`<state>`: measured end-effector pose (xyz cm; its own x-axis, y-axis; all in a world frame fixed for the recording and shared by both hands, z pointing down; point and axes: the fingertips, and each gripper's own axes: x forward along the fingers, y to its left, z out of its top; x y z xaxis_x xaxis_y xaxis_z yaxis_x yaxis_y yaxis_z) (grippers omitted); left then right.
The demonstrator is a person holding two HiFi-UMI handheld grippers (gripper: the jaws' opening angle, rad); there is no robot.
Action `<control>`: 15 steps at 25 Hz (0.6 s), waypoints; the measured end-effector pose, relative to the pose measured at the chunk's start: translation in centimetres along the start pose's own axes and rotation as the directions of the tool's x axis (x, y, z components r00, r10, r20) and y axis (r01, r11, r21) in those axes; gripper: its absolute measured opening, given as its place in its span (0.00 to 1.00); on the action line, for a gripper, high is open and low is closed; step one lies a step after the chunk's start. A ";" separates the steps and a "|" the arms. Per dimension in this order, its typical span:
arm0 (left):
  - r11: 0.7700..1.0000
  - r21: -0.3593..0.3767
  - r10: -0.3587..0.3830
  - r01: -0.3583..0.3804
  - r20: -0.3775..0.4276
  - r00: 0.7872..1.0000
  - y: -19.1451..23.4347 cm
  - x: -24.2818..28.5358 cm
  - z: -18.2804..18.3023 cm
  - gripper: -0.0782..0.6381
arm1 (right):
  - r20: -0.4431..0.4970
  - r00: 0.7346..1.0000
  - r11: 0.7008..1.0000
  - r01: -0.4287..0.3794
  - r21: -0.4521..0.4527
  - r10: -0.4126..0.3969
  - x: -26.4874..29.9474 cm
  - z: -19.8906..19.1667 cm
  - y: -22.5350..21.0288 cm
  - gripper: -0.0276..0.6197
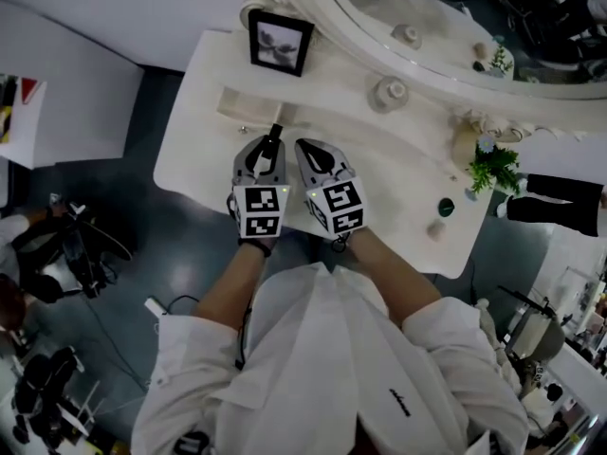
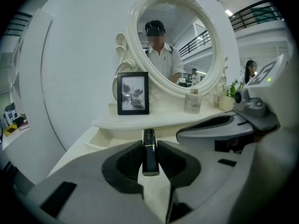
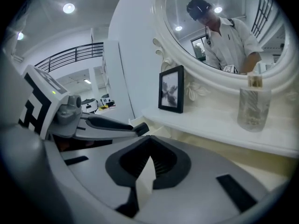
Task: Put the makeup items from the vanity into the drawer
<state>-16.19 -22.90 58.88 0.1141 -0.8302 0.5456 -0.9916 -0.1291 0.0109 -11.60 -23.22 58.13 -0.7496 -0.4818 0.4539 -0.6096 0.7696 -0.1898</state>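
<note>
While my left gripper (image 2: 150,161) clamps a lipstick (image 2: 149,143) short of the drawer (image 1: 239,103), my right gripper (image 3: 149,146) is closed and empty; jars (image 1: 389,93) are left.

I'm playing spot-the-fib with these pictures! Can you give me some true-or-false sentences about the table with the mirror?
1. The left gripper holds a black lipstick. True.
2. The right gripper holds something too. False: its jaws are shut on nothing.
3. The photo frame lies flat. False: it stands upright.
4. A plant stands at the right end of the vanity. True.
</note>
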 end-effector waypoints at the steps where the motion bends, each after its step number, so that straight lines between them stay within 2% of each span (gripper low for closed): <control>1: 1.000 -0.004 0.008 -0.008 0.000 1.000 0.5 0.2 0.1 0.27 | 0.002 1.000 1.000 -0.005 -0.005 0.005 0.5 0.4 0.1 0.07; 7: 0.998 -0.030 0.048 -0.049 -0.019 0.999 3.5 1.4 0.5 0.27 | 0.008 1.000 0.999 -0.024 -0.024 0.024 2.7 1.8 0.6 0.07; 15: 0.997 -0.042 0.061 -0.062 -0.037 0.997 5.3 2.7 0.8 0.27 | 0.001 1.000 0.999 -0.016 -0.028 0.016 4.5 2.2 0.2 0.07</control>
<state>-21.05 -26.19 59.76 0.0514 -0.8161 0.5757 -0.9984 -0.0544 0.0120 -15.67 -26.15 58.24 -0.7595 -0.4698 0.4499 -0.5901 0.7887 -0.1725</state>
